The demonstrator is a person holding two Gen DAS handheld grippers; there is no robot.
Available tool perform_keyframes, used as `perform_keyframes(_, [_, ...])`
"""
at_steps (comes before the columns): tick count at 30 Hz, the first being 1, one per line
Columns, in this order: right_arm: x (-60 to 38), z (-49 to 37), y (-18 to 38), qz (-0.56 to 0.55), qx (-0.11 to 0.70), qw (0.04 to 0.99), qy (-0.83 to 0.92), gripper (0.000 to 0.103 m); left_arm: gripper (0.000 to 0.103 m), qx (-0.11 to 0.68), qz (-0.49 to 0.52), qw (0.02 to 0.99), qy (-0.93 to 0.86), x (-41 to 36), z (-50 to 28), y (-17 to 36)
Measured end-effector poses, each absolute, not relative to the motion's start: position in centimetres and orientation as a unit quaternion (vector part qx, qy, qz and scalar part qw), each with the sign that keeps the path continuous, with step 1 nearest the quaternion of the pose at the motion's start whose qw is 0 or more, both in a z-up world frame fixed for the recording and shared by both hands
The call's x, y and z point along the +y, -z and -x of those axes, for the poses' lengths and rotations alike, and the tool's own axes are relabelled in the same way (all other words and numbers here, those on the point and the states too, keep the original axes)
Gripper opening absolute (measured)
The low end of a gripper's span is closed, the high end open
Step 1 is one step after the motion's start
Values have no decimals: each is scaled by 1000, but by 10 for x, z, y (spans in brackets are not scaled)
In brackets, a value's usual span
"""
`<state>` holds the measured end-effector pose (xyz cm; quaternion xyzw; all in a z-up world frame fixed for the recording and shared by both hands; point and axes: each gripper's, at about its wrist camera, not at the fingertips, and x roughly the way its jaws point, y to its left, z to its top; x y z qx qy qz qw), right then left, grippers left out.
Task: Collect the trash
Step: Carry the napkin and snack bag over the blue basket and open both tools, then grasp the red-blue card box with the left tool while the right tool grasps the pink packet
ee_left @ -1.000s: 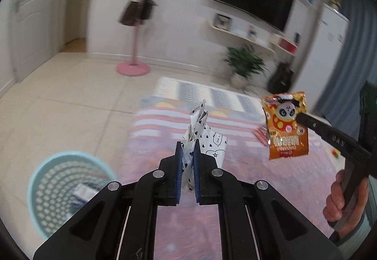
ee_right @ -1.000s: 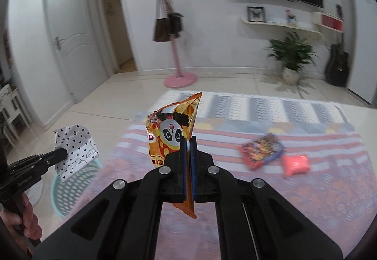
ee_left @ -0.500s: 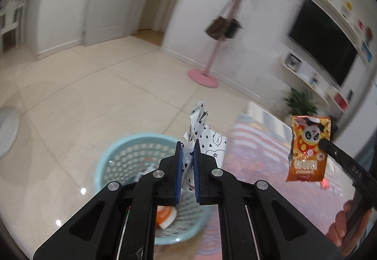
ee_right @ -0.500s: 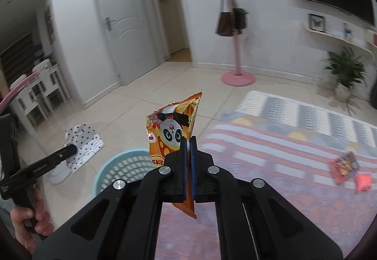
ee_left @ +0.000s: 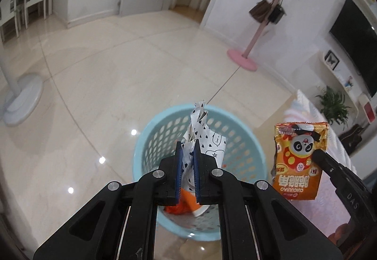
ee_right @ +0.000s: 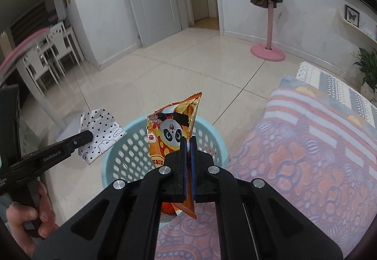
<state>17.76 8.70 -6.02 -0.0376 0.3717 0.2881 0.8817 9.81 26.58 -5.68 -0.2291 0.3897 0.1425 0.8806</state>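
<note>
Your left gripper (ee_left: 188,149) is clamped on the white heart-print wrapper (ee_left: 204,135), which hangs over the mouth of the light blue basket (ee_left: 249,149). Your right gripper (ee_right: 187,144) pinches the orange panda snack bag (ee_right: 173,127) above the basket's near rim, beside the patterned rug (ee_right: 306,153). Beyond stands a pink coat stand (ee_right: 268,24).
</note>
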Motion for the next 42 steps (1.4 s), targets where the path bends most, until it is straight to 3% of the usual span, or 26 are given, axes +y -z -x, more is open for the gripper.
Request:
perform_keyframes(5, [100, -172, 76, 60, 380, 878, -284, 2, 10, 408, 229, 872, -144, 273, -98, 68])
perform_keyframes(7, [102, -172, 80, 62, 386, 876, -284, 2, 28, 409, 232, 870, -149, 274, -97, 69])
perform_keyframes(8, [101, -174, 81, 61, 390, 874, -285, 4, 46, 408, 236, 869, -151, 276, -96, 69])
perform_keyframes(9, [101, -175, 83, 58, 396, 871, -285, 5, 55, 403, 240, 870, -154, 277, -93, 68])
perform_keyframes(10, [100, -176, 84, 54, 399, 869, -287, 7, 55, 398, 242, 872, -155, 278, -92, 67])
perform_keyframes(11, [98, -177, 85, 50, 401, 869, -287, 12, 55, 395, 243, 873, -153, 279, -91, 65])
perform_keyframes(13, [95, -179, 85, 41, 404, 868, -285, 33, 56, 390, 246, 875, -149, 280, -90, 63])
perform_keyframes(14, [92, -179, 84, 36, 403, 869, -285, 53, 56, 389, 248, 875, -147, 278, -92, 63])
perform_keyframes(15, [89, -178, 83, 32, 400, 871, -282, 58, 57, 388, 250, 875, -144, 278, -91, 63])
perform_keyframes(24, [69, -171, 77, 29, 399, 876, -270, 58, 74, 353, 255, 892, -119, 266, -87, 46])
perform_keyframes(33, [-2, -150, 40, 21, 376, 899, -223, 58, 80, 304, 242, 921, -36, 220, -82, -10])
perform_keyframes(42, [-152, -124, 4, -26, 342, 934, -98, 64, 81, 301, 166, 932, 114, 90, -101, -69])
